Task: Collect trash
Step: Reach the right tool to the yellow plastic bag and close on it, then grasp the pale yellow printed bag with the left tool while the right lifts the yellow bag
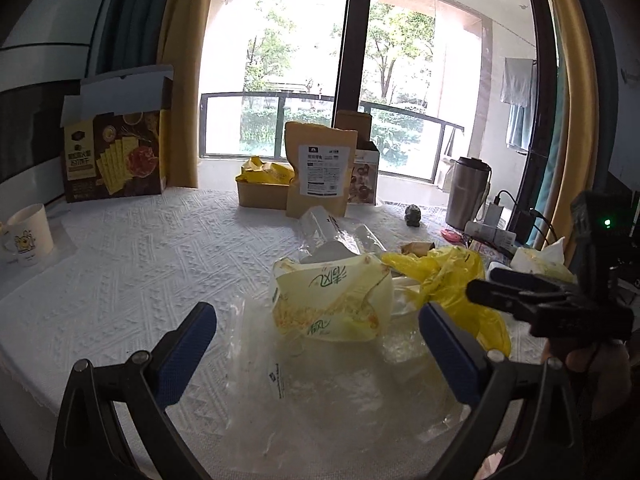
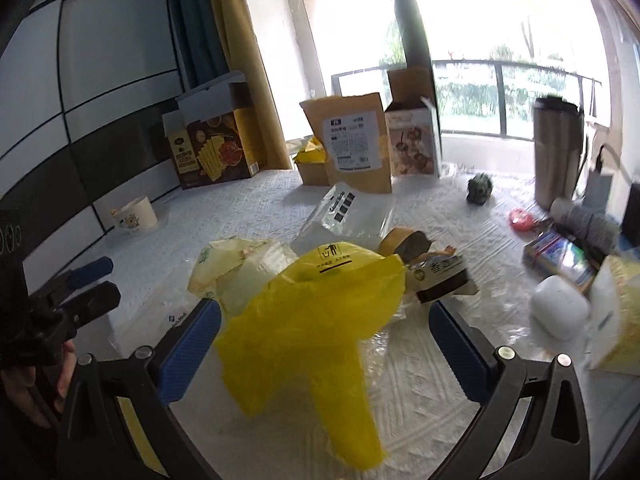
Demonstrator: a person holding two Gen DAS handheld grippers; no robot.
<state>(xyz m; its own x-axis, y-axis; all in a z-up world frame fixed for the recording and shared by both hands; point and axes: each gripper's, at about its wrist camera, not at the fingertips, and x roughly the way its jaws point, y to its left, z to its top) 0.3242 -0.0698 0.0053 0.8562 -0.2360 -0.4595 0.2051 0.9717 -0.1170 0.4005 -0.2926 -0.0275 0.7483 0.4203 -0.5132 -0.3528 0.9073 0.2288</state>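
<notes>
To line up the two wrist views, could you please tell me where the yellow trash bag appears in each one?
Left wrist: the yellow trash bag lies right of centre, just beyond the right finger of the open left gripper.
Right wrist: it fills the lower centre, between the fingers of the open right gripper.
Shared landmark: the brown pouch, standing behind it.
</notes>
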